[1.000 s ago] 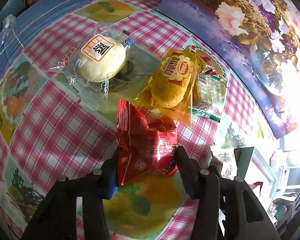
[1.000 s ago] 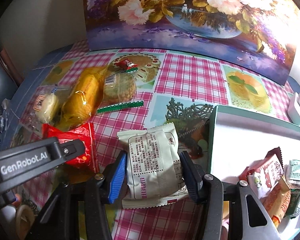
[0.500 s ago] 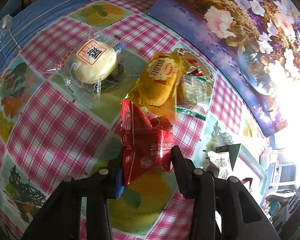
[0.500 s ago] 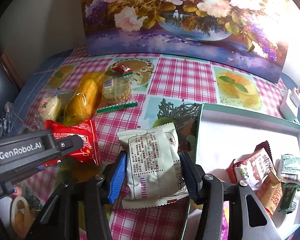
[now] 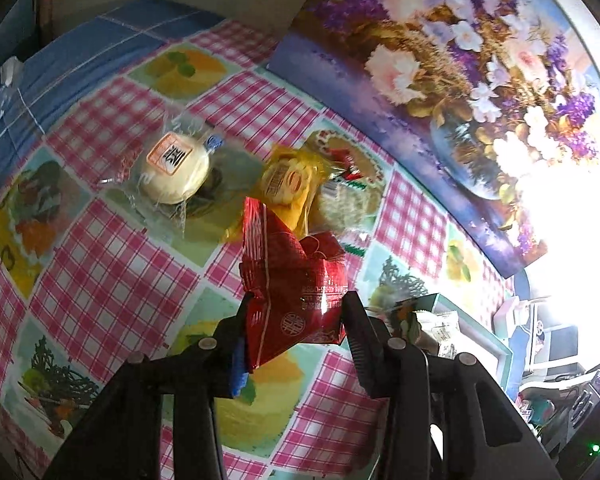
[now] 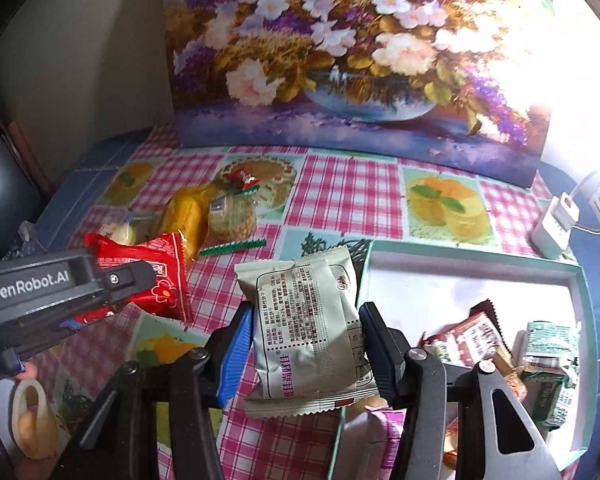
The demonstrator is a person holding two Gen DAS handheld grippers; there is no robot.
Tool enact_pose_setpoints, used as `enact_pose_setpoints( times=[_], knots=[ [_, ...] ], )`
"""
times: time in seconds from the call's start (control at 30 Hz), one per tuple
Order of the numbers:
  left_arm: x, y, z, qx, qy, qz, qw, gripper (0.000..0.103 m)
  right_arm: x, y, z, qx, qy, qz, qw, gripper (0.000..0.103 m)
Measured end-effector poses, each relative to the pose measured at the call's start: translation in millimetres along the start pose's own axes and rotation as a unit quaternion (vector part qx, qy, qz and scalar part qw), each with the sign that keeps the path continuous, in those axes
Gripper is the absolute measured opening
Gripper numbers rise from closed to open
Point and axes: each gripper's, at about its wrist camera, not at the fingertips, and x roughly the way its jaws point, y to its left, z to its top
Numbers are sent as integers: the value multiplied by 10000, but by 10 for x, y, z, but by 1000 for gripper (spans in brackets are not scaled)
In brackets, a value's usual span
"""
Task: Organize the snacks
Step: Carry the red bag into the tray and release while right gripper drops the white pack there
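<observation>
My left gripper (image 5: 296,324) is shut on a red snack packet (image 5: 292,280) and holds it above the checked tablecloth; it also shows in the right wrist view (image 6: 160,276). My right gripper (image 6: 306,344) is shut on a pale green snack packet (image 6: 308,332), held over the left edge of the teal box (image 6: 580,272). The box holds several wrapped snacks (image 6: 472,340). On the cloth lie a white bun in clear wrap (image 5: 174,168), a yellow packet (image 5: 288,184) and a clear-wrapped cake (image 6: 232,216).
A flower painting (image 6: 360,52) leans against the wall behind the table. A white charger (image 6: 556,224) sits at the far right. A green serrated strip (image 6: 232,246) lies on the cloth. A cream object (image 6: 32,420) sits at the near left.
Both grippers have risen and moved right with their packets. The pale green packet has shifted from beside the box to over its left edge. The loose snacks look farther away.
</observation>
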Motion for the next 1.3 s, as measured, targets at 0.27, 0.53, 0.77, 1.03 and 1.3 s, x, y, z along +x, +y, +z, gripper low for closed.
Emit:
enact_pose_setpoints(
  times=[0.27,0.53,0.77,1.03,1.3],
  knots=[
    [-53,-217,-54,234,-79,-126,9996,44,-80,-288,18,402,-43,-144,9991,56],
    [75,-555,-205,448,125,-490,9977,44,-136,-856,-1,1061,-109,-608,9924,56],
    [149,-905,-347,669,149,-761,9947,44,-155,-1425,-65,1618,-38,-920,9825,56],
    [421,-1286,-584,1234,347,-770,9888,44,-188,-1886,-164,2084,-13,-1244,9701,56],
    [673,-1556,-771,1685,444,-656,9825,44,-156,-1970,-206,2200,67,-1362,9659,56]
  ],
)
